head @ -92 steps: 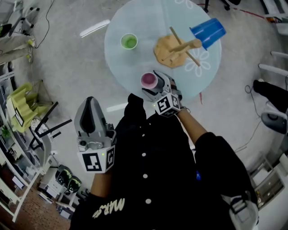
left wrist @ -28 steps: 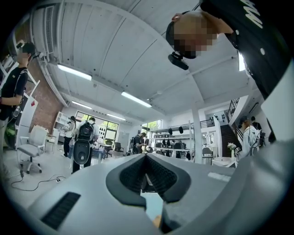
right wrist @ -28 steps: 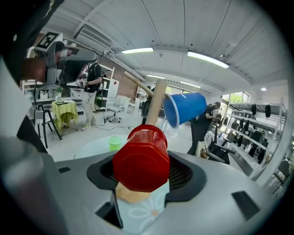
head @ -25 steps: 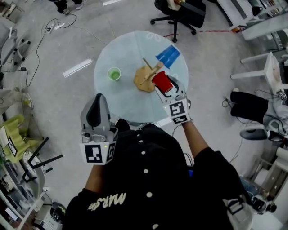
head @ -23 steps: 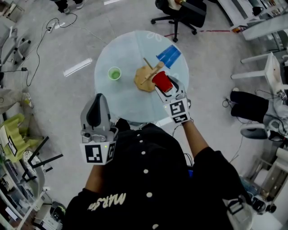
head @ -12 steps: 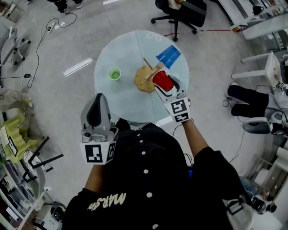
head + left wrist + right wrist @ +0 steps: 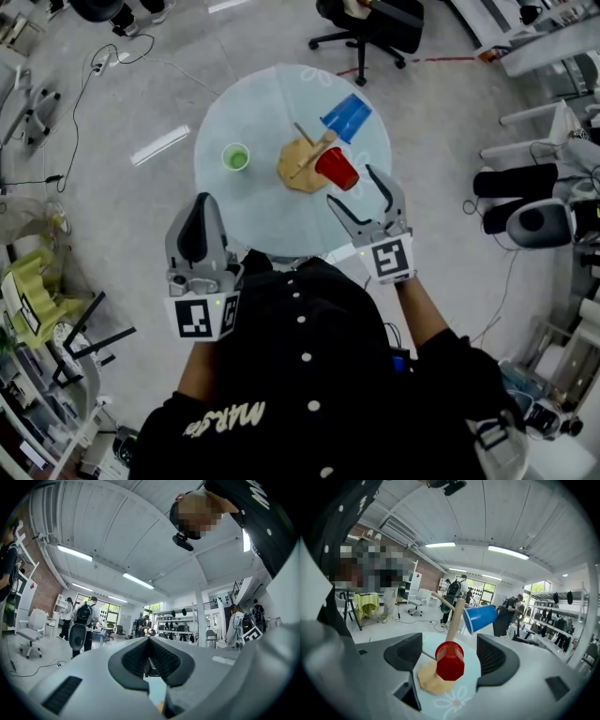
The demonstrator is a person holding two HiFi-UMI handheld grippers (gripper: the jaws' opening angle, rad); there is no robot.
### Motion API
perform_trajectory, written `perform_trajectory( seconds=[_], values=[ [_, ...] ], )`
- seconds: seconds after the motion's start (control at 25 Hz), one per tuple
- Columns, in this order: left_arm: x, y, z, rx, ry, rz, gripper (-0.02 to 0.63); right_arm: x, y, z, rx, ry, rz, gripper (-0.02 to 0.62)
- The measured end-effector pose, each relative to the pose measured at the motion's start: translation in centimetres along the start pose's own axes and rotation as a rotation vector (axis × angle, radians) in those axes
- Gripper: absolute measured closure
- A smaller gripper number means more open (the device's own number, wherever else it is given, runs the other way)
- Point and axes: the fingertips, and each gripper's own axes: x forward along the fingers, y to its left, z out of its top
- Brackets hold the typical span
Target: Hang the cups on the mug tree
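Right gripper [image 7: 352,185], jaws just now opening wide, gripping nothing, red cup [image 7: 337,168] free beyond its tips, hung at mug tree's [image 7: 302,161] 4 o'clock, blue cup [image 7: 347,117] hung at 1 o'clock, green cup [image 7: 235,157] on table [image 7: 253,216] at 9 o'clock, left gripper [image 7: 201,204] closed, empty

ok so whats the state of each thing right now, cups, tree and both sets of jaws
red plastic cup: hung on a lower peg of the tree, released
blue plastic cup: hung on an upper peg, tilted
green plastic cup: upright on the round pale table, not hung
wooden mug tree: standing on its base, two cups on it
right gripper: jaws open, just been opening, nothing gripped, red cup just beyond them
left gripper: jaws shut, empty
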Motion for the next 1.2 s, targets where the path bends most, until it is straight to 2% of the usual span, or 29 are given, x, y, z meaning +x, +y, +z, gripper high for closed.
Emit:
perform_trajectory(
  seconds=[0.12, 0.28, 0.52, 0.64, 0.8, 0.88, 0.96, 1.2],
  values=[
    [0.0, 0.5, 0.0, 0.005, 0.002, 0.005, 0.611, -1.1, 2.1, 1.9, 0.006, -0.031, 0.039, 0.238],
    [-0.4, 1.3, 0.1, 0.016, 0.009, 0.019, 0.611, -0.5, 6.9, 3.1, 0.048, -0.067, 0.148, 0.244],
    [-1.6, 3.3, -0.6, 0.031, 0.038, 0.044, 0.611, 3.4, 13.7, 3.7, 0.086, -0.082, 0.319, 0.242],
    [-2.2, 4.7, -1.3, 0.037, 0.06, 0.063, 0.612, 6.1, 15.8, 3.4, 0.11, -0.06, 0.362, 0.233],
    [-3.2, 6.7, -1.9, 0.048, 0.089, 0.085, 0.611, 9.9, 17.8, 1.5, 0.167, -0.005, 0.367, 0.229],
    [-3.5, 7.6, -2.1, 0.053, 0.1, 0.089, 0.611, 11.9, 18.3, 0.5, 0.155, 0.012, 0.352, 0.227],
    [-3.7, 8.4, -2.5, 0.056, 0.112, 0.088, 0.611, 13.9, 18.5, -0.4, 0.138, 0.025, 0.334, 0.224],
    [-3.8, 9.8, -3.8, 0.056, 0.15, 0.069, 0.611, 18.3, 19.7, -4.8, 0.24, 0.141, 0.251, 0.213]
  ],
)
